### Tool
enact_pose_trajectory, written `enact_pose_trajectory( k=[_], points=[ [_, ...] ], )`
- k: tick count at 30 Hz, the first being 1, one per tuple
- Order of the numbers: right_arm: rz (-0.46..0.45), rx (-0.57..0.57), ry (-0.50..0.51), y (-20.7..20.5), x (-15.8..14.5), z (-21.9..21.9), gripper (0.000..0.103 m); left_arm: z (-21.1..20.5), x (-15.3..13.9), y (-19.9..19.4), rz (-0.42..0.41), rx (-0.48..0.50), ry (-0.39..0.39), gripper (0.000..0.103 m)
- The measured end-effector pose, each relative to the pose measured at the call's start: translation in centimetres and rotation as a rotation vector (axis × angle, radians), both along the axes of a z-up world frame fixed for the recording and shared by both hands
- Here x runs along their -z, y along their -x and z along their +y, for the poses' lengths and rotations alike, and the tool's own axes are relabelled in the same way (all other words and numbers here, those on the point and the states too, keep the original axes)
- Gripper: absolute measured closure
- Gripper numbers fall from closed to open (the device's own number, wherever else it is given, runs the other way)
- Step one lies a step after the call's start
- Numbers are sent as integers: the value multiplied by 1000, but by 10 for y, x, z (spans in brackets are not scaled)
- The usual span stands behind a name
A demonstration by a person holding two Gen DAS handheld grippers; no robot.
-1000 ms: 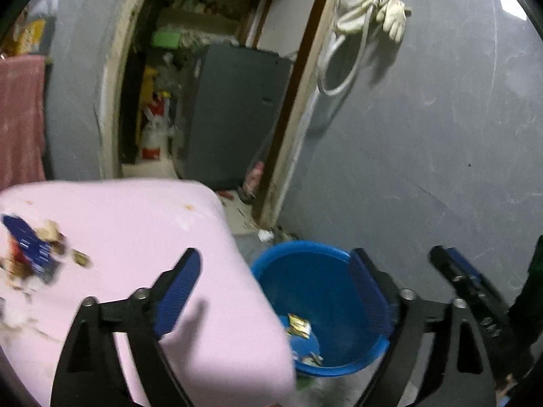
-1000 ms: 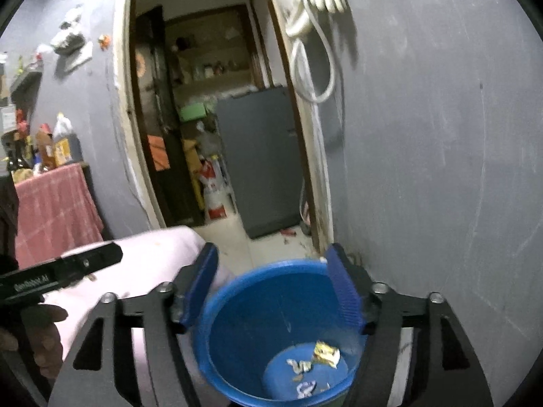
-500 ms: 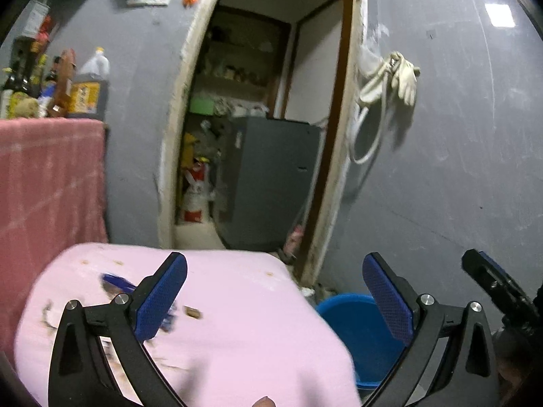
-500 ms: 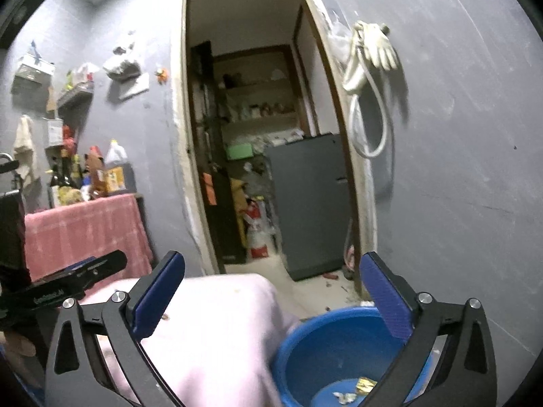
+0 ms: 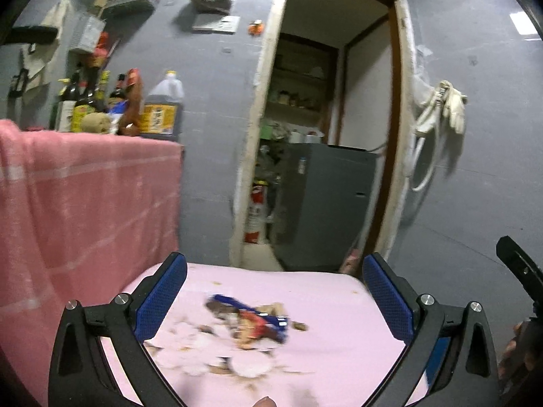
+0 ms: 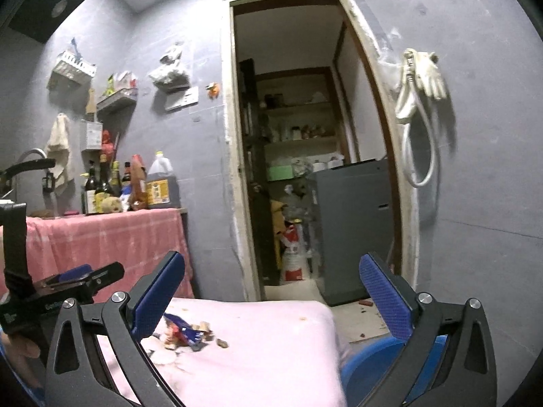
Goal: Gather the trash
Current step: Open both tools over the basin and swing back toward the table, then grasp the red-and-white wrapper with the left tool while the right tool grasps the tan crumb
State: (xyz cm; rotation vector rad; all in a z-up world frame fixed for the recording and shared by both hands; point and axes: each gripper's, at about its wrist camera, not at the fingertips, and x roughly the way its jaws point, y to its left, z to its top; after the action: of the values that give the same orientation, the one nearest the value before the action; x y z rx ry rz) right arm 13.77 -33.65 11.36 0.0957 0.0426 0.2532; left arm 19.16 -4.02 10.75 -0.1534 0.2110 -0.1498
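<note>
A heap of trash (image 5: 249, 322) lies on the pink-covered table (image 5: 322, 305): a blue and red wrapper, brown scraps and pale round bits. My left gripper (image 5: 275, 302) hangs just above and before it, jaws wide open and empty. In the right wrist view the same trash (image 6: 185, 334) lies beside the left finger of my right gripper (image 6: 271, 298), which is open and empty too. The blue basin (image 6: 373, 363) shows only as a rim at the table's right corner. The left gripper's body (image 6: 78, 283) appears at the left of that view.
A pink-draped counter (image 5: 88, 196) with bottles (image 5: 159, 108) stands left of an open doorway (image 5: 322, 142) with a grey cabinet (image 5: 329, 203) inside. White gloves and a hose (image 5: 437, 112) hang on the grey wall. The right gripper's tip (image 5: 519, 271) shows at the right edge.
Both views have swung left and up from the blue basin to the table and its trash. The right gripper's jaws have spread wider; both stayed empty.
</note>
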Motion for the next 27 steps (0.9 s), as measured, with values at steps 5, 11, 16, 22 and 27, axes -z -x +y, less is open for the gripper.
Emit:
enact_pose_trajectory(
  k=[5,11,16,22,27],
  points=[
    [40,-49,12,-22,8,23,0,36,7,-10,22,-74,18,2],
    [124,-79,69,-53,29,48,0,62,23,-26,64,-132,17,2],
    [232,-94,127,-81,53,67,0,68,45,-40,112,-127,16,2],
    [306,-110,205,-99,76,83,0,64,69,-53,164,-86,-28,2],
    [417,-153,220,-120,94,87,2,54,81,-60,201,-15,-50,2]
  ],
)
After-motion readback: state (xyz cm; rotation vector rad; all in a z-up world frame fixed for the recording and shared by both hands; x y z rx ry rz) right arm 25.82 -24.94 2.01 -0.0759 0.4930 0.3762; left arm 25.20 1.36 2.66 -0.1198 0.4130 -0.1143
